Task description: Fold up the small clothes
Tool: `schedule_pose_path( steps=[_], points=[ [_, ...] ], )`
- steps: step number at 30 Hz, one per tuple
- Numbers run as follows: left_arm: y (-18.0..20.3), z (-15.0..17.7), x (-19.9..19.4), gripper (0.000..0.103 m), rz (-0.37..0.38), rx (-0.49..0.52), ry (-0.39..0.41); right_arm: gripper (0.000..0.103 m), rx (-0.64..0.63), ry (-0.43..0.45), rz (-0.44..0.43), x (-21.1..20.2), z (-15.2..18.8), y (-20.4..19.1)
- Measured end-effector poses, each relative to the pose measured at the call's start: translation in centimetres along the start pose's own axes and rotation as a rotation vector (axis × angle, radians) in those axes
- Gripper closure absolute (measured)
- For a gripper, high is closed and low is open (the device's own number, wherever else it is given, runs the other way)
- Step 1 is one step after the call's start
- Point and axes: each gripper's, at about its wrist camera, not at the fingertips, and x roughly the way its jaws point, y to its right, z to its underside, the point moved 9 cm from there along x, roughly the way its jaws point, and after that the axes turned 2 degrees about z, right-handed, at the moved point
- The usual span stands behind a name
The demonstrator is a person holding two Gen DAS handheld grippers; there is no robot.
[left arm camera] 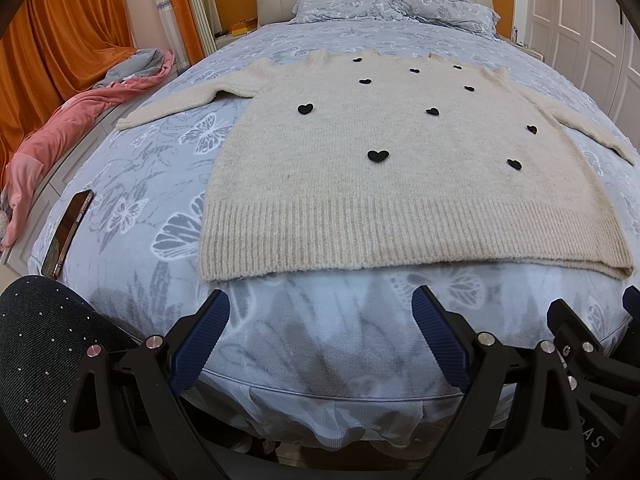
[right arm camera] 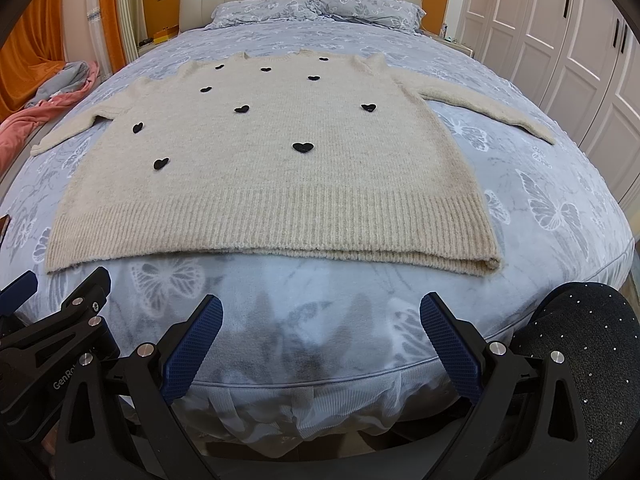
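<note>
A cream knitted sweater (left arm camera: pixel 384 168) with several black hearts lies flat on the bed, front up, both sleeves spread out, ribbed hem toward me. It also shows in the right wrist view (right arm camera: pixel 272 168). My left gripper (left arm camera: pixel 320 304) is open and empty, hovering at the foot of the bed just short of the hem. My right gripper (right arm camera: pixel 322 308) is open and empty, also just short of the hem, to the right of the left one. The right gripper's tip shows at the right edge of the left wrist view (left arm camera: pixel 632 300).
The bed (left arm camera: pixel 168 184) has a blue butterfly-print cover and pillows (left arm camera: pixel 400 4) at the headboard. A phone (left arm camera: pixel 68 236) lies on the bed's left edge. Pink and grey clothes (left arm camera: pixel 72 120) lie on a bench to the left. White wardrobe doors (right arm camera: pixel 560 48) stand at right.
</note>
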Motion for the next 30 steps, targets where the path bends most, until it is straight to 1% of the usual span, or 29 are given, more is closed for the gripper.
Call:
schedule_pose_path(
  steps=[2,4,5,6,9,11,12,14,16,19,20,21,22,23,26,28,30],
  points=[
    [-0.1,0.0,-0.1,0.012,0.004,-0.006,-0.006,0.005,0.000,-0.006,-0.012,-0.2,-0.3,-0.2],
    [-0.3,-0.3,-0.2,0.009,0.028,-0.031,-0.019,0.005,-0.001,-0.009,-0.028,-0.2,-0.5,-0.3],
    [-0.7,-0.6,-0.4,0.008,0.044,-0.065,-0.022,0.005,0.002,-0.004,-0.053,-0.4,-1.2,-0.3],
    [-1.6,-0.6,-0.1,0.008,0.046,-0.092,-0.024,0.005,0.005,0.002,-0.058,-0.5,-1.5,-0.1],
    [-3.2,-1.7,-0.2,0.008,0.067,-0.171,-0.040,0.006,0.008,0.006,-0.073,-0.4,-4.0,1.3],
    [-4.1,-2.7,0.0,0.008,0.061,-0.193,-0.045,0.006,0.025,0.003,-0.091,0.1,-5.7,2.6],
    [-4.4,-3.3,0.1,0.008,0.050,-0.187,-0.044,0.006,0.049,0.008,-0.107,0.6,-7.3,3.9],
    [-4.8,-4.6,0.4,0.008,0.030,-0.160,-0.037,0.006,0.112,0.014,-0.106,2.0,-10.1,7.2],
    [-5.1,-6.1,0.8,0.008,0.021,-0.145,-0.025,0.006,0.219,0.013,-0.099,4.5,-13.8,12.1],
    [-5.2,-8.1,1.6,0.008,0.034,-0.148,-0.026,0.006,0.441,-0.012,-0.062,10.2,-18.3,21.9],
    [-5.1,-8.6,1.9,0.008,0.039,-0.148,-0.032,0.006,0.483,-0.012,-0.045,11.2,-18.8,23.8],
    [-4.9,-9.3,2.5,0.008,0.050,-0.148,-0.043,0.006,0.554,-0.010,-0.008,13.2,-19.8,27.4],
    [-4.8,-9.8,3.0,0.008,0.055,-0.151,-0.055,0.006,0.596,-0.013,0.023,14.9,-20.6,30.2],
    [-4.6,-10.3,3.5,0.008,0.055,-0.156,-0.065,0.006,0.645,-0.008,0.079,16.9,-21.4,33.8],
    [-4.0,-11.6,5.0,0.008,0.050,-0.166,-0.072,0.006,0.742,0.005,0.145,20.7,-22.9,40.2],
    [-3.2,-12.6,6.1,0.008,0.056,-0.158,-0.078,0.007,0.811,-0.007,0.141,22.9,-23.5,42.7],
    [-2.2,-13.5,7.3,0.008,0.071,-0.149,-0.088,0.021,0.861,-0.030,0.117,25.4,-24.2,44.3]
  ],
)
